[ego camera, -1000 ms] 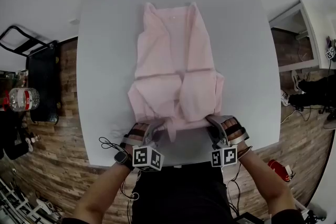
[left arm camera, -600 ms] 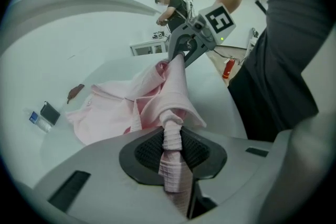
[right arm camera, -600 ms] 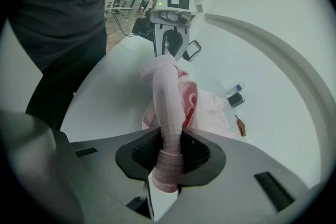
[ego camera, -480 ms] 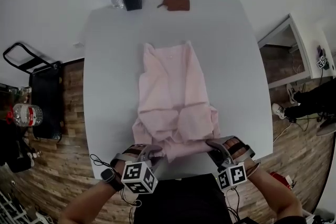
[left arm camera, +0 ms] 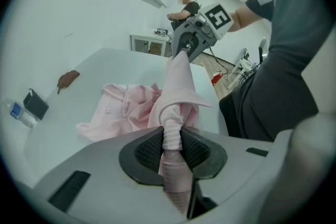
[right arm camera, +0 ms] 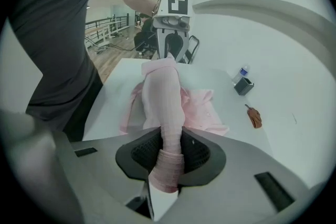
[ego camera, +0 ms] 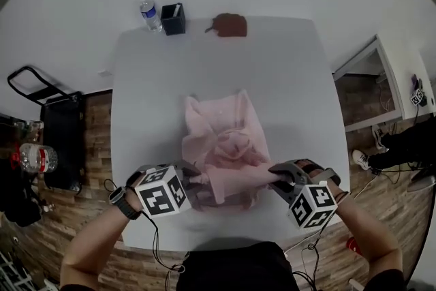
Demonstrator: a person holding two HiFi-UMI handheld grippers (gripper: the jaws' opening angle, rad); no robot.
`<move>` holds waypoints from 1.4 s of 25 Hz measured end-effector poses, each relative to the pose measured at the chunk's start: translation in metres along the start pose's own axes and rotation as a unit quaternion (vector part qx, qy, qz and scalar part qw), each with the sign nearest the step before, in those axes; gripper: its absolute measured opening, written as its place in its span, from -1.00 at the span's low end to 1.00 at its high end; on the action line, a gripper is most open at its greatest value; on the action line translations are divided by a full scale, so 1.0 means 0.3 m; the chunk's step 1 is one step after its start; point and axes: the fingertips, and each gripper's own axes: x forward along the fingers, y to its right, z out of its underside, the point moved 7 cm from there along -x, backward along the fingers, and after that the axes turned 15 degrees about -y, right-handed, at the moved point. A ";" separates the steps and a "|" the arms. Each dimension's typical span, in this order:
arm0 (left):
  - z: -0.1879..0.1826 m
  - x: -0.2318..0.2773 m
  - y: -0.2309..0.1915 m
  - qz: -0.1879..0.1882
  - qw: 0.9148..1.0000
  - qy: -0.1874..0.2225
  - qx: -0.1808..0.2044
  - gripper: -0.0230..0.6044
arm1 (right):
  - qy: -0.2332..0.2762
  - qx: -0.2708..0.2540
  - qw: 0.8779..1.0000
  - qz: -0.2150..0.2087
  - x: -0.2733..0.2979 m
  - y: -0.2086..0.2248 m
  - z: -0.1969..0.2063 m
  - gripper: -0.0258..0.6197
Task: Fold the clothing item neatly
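Looking down at the white table [ego camera: 293, 92], I am seeing a water bottle [ego camera: 148, 13], a black box [ego camera: 173, 18] and a small brown item [ego camera: 230, 24] sitting along its far edge, all well apart from the pink shirt [ego camera: 225, 136]. A black cart [ego camera: 58, 126] is standing on the wood floor [ego camera: 88, 146] off the table's left side.

Now the grippers. The left gripper [left arm camera: 170, 144] is clamping a bunched corner of the shirt, with the jaws parted only as wide as the wad of cloth pressed between the pads. The right gripper [right arm camera: 167, 150] is doing the same on the other near corner.

I am holding that near edge raised above the table, and it is running taut from left to right between the two grippers. The rest of the shirt is lying rumpled on the middle of the table. Its long axis is running away from me, and its far end is pointing toward the bottle and the box.
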 end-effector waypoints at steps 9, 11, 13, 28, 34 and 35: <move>0.075 0.133 -0.485 0.136 0.981 -0.005 -0.135 -0.68 | -0.043 0.042 0.989 -0.137 0.321 0.440 0.007 -0.62; 0.107 0.171 -0.560 0.151 0.976 -0.009 -0.156 -0.68 | -0.044 0.051 0.984 -0.164 0.402 0.497 0.023 -0.62; 0.132 0.206 -0.620 0.153 0.973 -0.008 -0.170 -0.68 | -0.041 0.062 0.981 -0.181 0.474 0.533 0.044 -0.62; 0.129 0.123 -0.704 0.046 0.991 -0.013 -0.127 -0.30 | 0.034 0.097 0.993 -0.050 0.413 0.637 -0.006 -0.23; 0.092 -0.035 -0.605 -0.003 0.993 0.029 -0.112 -0.30 | 0.145 0.081 0.986 -0.013 0.210 0.320 -0.138 -0.23; 0.085 -0.048 -0.576 -0.012 0.993 0.040 -0.113 -0.30 | 0.140 0.057 0.988 -0.015 0.212 0.220 -0.146 -0.23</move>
